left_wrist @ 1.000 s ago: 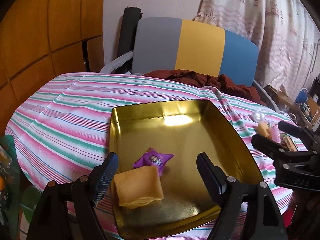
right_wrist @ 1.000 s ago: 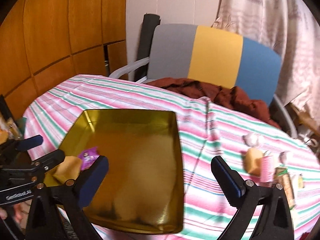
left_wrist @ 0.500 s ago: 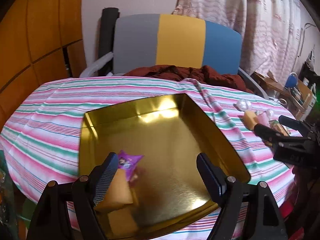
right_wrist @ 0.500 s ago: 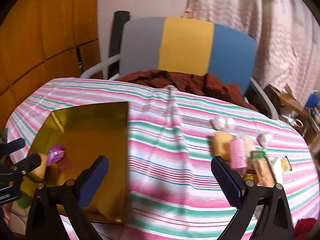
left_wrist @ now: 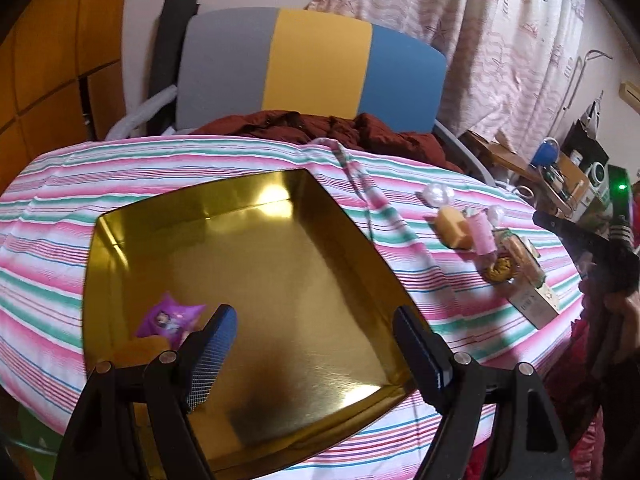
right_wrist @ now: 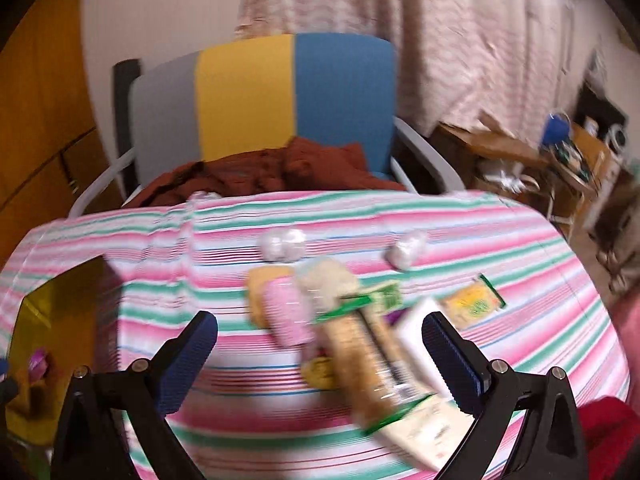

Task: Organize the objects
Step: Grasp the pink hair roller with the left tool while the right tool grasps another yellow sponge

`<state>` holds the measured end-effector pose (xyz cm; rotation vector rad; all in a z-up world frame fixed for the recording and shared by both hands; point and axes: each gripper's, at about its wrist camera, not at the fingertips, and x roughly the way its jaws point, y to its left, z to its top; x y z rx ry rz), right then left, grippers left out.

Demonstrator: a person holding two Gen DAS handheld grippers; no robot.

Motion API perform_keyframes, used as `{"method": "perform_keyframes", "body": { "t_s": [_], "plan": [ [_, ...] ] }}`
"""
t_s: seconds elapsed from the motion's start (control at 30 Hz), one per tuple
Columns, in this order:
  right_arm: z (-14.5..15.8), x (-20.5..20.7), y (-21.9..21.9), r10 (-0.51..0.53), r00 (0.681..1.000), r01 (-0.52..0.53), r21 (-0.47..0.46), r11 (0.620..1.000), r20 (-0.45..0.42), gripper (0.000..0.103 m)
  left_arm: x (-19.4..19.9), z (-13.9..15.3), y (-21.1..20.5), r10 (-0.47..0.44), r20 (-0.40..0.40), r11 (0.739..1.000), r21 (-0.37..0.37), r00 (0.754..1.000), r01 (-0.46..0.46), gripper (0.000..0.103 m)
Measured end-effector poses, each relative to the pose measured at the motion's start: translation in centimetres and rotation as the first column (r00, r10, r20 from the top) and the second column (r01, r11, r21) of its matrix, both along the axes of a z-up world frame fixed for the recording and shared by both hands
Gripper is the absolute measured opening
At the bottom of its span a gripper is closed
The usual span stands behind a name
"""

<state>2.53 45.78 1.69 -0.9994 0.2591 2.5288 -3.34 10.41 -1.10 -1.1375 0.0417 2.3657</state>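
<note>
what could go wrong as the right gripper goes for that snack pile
The snacks lie packed and overlapping, so the open right gripper may pinch two or knock neighbours. The gold tray overhangs the near table edge; a bump from the open left gripper could tip it.

My left finger covers most of the orange block in the tray, whose near corner is cut off by the frame edge. In my right view the snack pile is smeared by blur, labels unreadable. Only a corner of the tray shows there, the purple packet tiny and indistinct
</note>
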Motion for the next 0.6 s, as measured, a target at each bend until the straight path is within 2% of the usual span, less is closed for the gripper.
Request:
{"method": "perform_keyframes", "body": {
  "t_s": [0.13,0.23,0.4,0.5,0.6],
  "plan": [
    [-1.9,0.8,4.8,-0.08,0.997,0.08,-0.129,0.988,-0.001,0.103,0.3,0.3,1.8,-0.045,0.0,0.999,-0.003,0.999,0.045,0.081],
    [-3.5,1.6,7.6,-0.159,0.987,0.152,-0.293,0.944,0.0,0.103,0.4,0.6,3.6,-0.089,0.005,0.996,0.017,0.996,0.089,0.081],
    [-3.3,2.8,8.6,-0.203,0.978,0.174,-0.363,0.916,-0.044,0.103,0.0,0.4,7.7,-0.169,0.063,0.985,0.054,0.984,0.166,0.08],
    [-3.2,3.0,8.5,-0.202,0.978,0.166,-0.375,0.912,-0.058,0.103,-0.3,-0.2,10.4,-0.207,0.11,0.978,0.059,0.972,0.201,0.08],
    [-3.0,2.9,8.5,-0.194,0.978,0.153,-0.38,0.912,-0.072,0.103,-0.5,-0.6,13.0,-0.236,0.129,0.971,0.051,0.963,0.231,0.071]
  ]
}}
